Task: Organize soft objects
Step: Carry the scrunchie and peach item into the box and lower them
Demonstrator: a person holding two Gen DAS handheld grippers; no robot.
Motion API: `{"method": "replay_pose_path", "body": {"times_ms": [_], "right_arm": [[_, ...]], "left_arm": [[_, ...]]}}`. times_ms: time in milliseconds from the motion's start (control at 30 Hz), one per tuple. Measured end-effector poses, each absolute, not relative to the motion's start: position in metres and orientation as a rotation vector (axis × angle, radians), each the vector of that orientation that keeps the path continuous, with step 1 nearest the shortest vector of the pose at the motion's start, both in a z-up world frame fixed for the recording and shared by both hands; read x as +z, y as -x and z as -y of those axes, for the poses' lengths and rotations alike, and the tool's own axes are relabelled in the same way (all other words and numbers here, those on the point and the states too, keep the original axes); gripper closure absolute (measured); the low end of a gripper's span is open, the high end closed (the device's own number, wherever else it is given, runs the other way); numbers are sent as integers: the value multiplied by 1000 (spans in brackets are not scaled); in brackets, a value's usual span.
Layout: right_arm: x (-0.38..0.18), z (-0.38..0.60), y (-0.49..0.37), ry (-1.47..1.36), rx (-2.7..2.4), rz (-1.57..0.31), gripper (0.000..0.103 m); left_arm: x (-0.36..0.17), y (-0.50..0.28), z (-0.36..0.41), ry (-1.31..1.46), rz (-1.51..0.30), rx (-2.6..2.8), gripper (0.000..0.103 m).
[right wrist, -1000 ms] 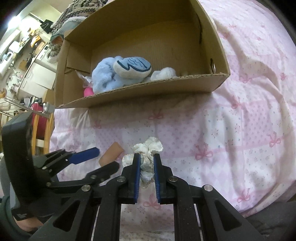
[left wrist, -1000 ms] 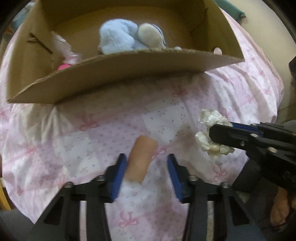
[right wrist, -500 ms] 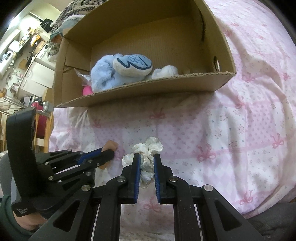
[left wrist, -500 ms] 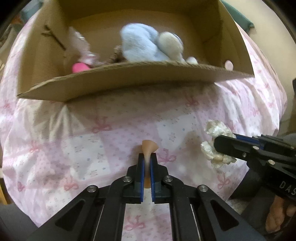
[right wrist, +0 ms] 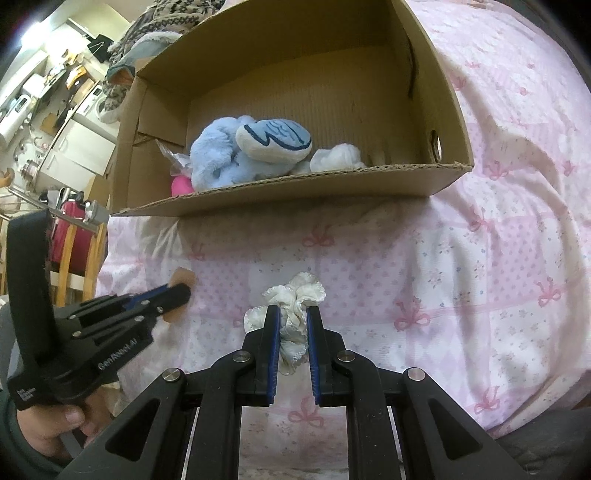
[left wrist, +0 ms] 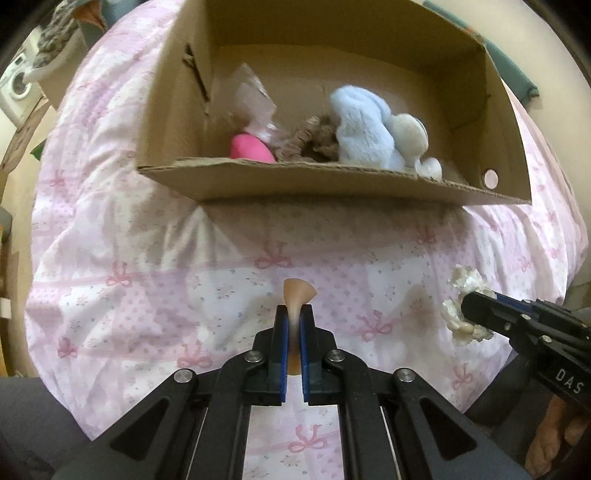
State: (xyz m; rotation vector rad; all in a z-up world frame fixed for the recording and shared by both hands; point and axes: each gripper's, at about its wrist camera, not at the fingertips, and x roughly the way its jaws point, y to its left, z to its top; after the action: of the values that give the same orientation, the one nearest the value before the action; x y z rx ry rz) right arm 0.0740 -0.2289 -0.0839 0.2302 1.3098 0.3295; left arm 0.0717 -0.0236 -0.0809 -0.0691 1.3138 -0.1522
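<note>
My left gripper (left wrist: pixel 294 314) is shut on a peach sponge (left wrist: pixel 297 293), squeezed flat between the jaws and held above the pink bedsheet (left wrist: pixel 147 280). It also shows in the right wrist view (right wrist: pixel 181 280). My right gripper (right wrist: pixel 291 314) is shut on a white frilly scrunchie (right wrist: pixel 301 295), seen at the right of the left wrist view (left wrist: pixel 461 284). Ahead stands an open cardboard box (left wrist: pixel 332 184) holding a light blue plush toy (left wrist: pixel 364 129), a pink soft item (left wrist: pixel 249 147), a brown scrunchie (left wrist: pixel 310 136) and a white ball (right wrist: pixel 338 157).
The box's near wall (right wrist: pixel 295 188) stands between the grippers and its inside. A knitted garment (right wrist: pixel 166 18) lies behind the box. Furniture and a washing machine (left wrist: pixel 16 88) are off the bed's left edge.
My left gripper closed on the peach sponge and lifted it toward the box. My right gripper kept hold of the white scrunchie and rose slightly.
</note>
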Motion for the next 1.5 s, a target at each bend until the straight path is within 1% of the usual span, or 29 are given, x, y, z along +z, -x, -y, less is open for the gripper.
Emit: {"method": "replay_pose_path", "body": {"times_ms": [300,367,533,633,900,1067,1233,1367,1500], "right_arm": [[-70,229,-67,-236,359,-1247,87],[-63,230,-64,-236,375,-1218,87],[-33,234,-54,-244,416,-1116,87],[-15,239,-53,-248,430,-1066,87],[22,250,-67,-305,426,-954,87],[35,254,-90,-303,420,-926,87],[39,258,-111,-292,400,-907,87],[28,263,-129,-297,375,-915,87],[6,269,-140,-312,348,-943,87]], "left_arm": [[-47,-50,0,76,-1223,-83,98],[-45,-49,5,88,-1201,-75,98],[-15,-46,-3,138,-1123,-58,98],[11,-47,-11,148,-1062,-55,98],[55,-71,-12,134,-962,-65,98],[64,-94,-11,121,-937,-63,98],[60,-119,-9,106,-943,-67,98],[51,-136,-2,83,-949,-73,98],[35,-149,4,54,-951,-83,98]]}}
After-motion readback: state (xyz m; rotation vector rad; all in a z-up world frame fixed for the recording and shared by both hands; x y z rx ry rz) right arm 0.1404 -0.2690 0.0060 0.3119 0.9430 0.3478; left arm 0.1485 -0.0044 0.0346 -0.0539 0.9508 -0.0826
